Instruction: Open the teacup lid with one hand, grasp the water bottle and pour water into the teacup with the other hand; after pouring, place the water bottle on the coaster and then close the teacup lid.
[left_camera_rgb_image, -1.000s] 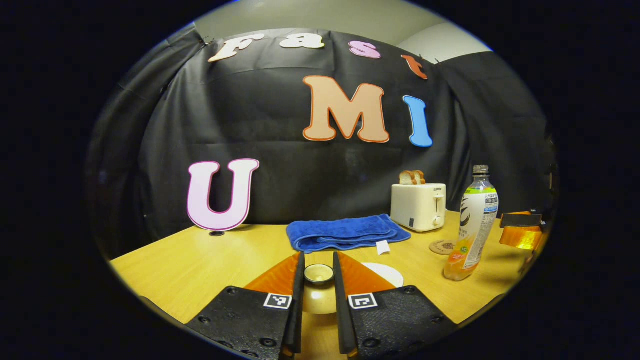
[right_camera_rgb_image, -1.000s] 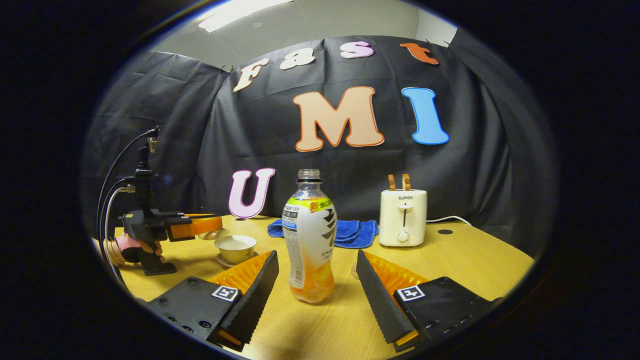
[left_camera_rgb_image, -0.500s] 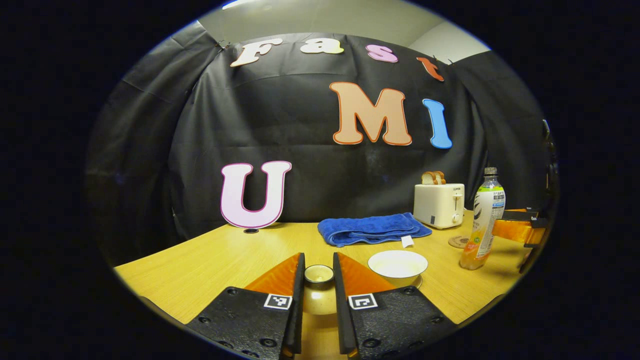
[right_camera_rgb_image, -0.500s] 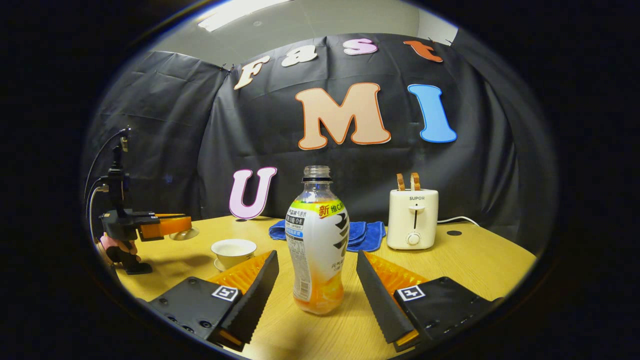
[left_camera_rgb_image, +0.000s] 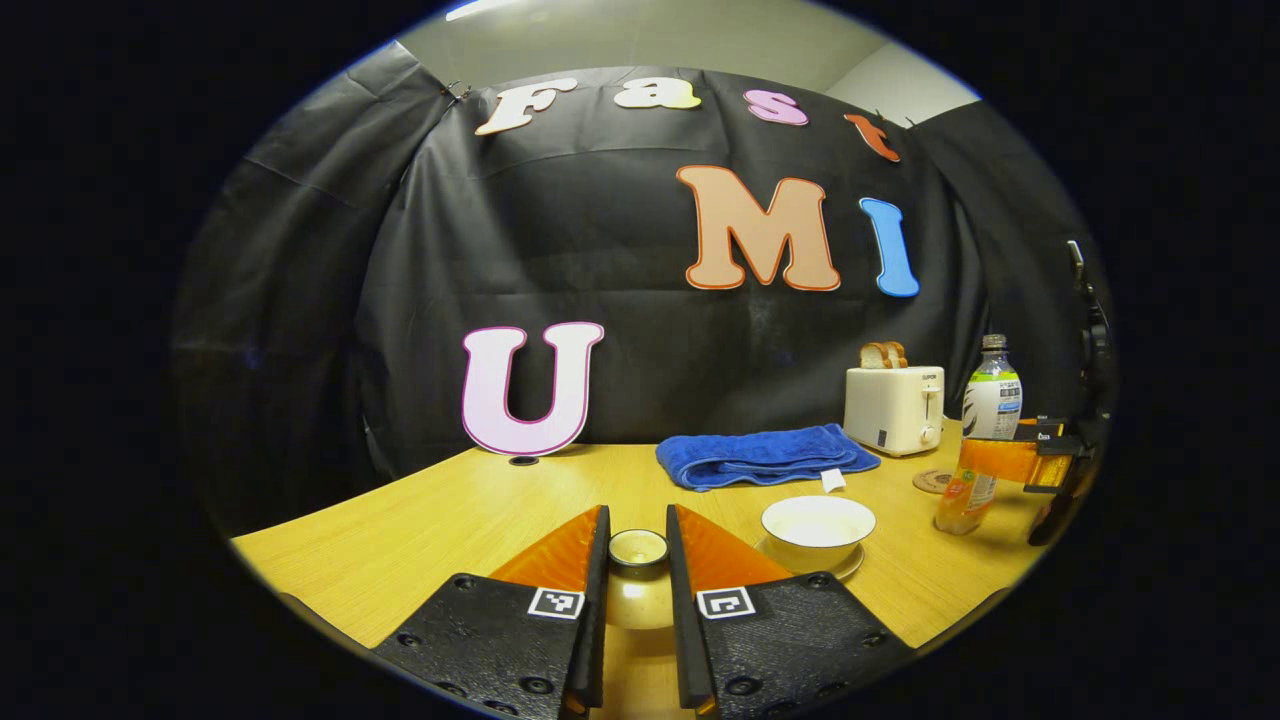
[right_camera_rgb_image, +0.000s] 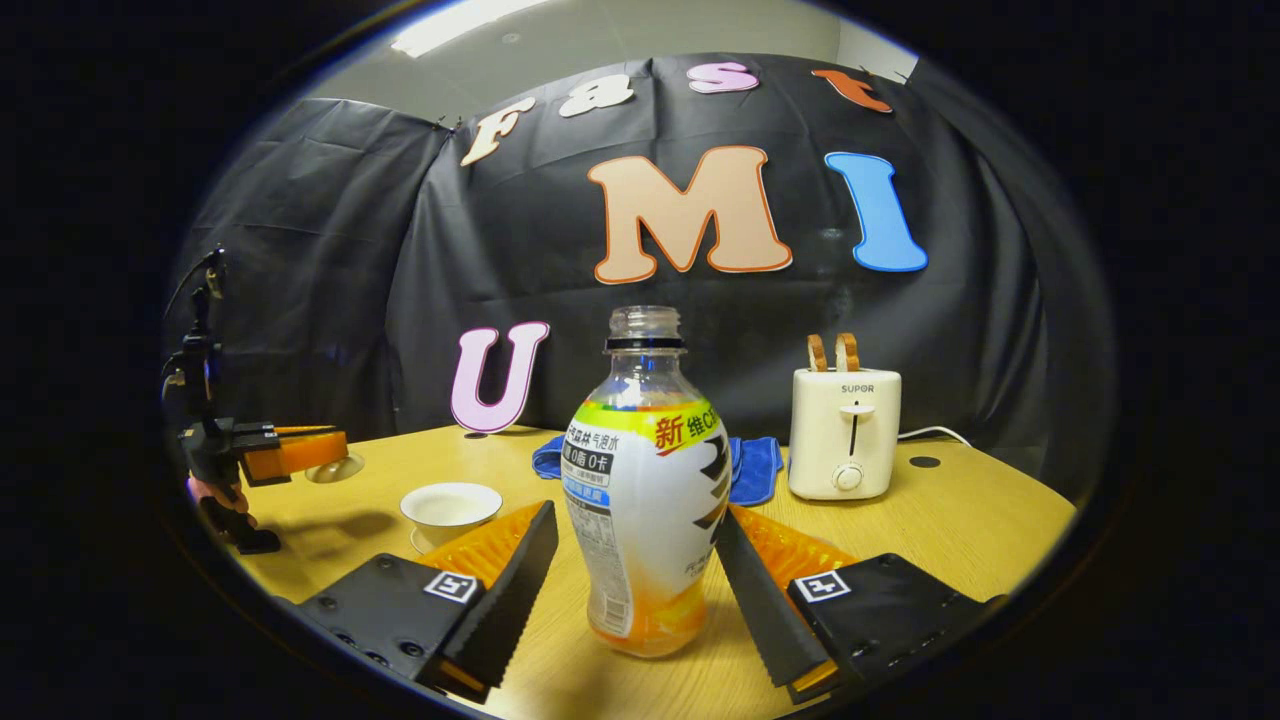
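My left gripper (left_camera_rgb_image: 637, 535) is shut on the knob of the teacup lid (left_camera_rgb_image: 638, 600) and holds it in the air, left of the cup. The white teacup (left_camera_rgb_image: 818, 522) stands uncovered on its saucer. In the right gripper view the same cup (right_camera_rgb_image: 448, 505) sits at left, with the left gripper (right_camera_rgb_image: 290, 452) and lid (right_camera_rgb_image: 336, 467) beyond it. The uncapped water bottle (right_camera_rgb_image: 645, 490), with orange liquid at its bottom, stands between the fingers of my open right gripper (right_camera_rgb_image: 630, 575). The right finger (right_camera_rgb_image: 760, 600) is close to the bottle; the left one (right_camera_rgb_image: 505, 590) stands apart. A round coaster (left_camera_rgb_image: 935, 481) lies behind the bottle (left_camera_rgb_image: 988, 440).
A white toaster (right_camera_rgb_image: 845, 432) with bread slices stands at the back right of the wooden table (left_camera_rgb_image: 450, 510). A folded blue towel (left_camera_rgb_image: 765, 455) lies behind the teacup. A hand (right_camera_rgb_image: 215, 495) holds the left gripper at the far left.
The left gripper has carried the lid leftward, away from the now uncovered cup. The right gripper has moved forward, so the bottle now stands between its open fingers.
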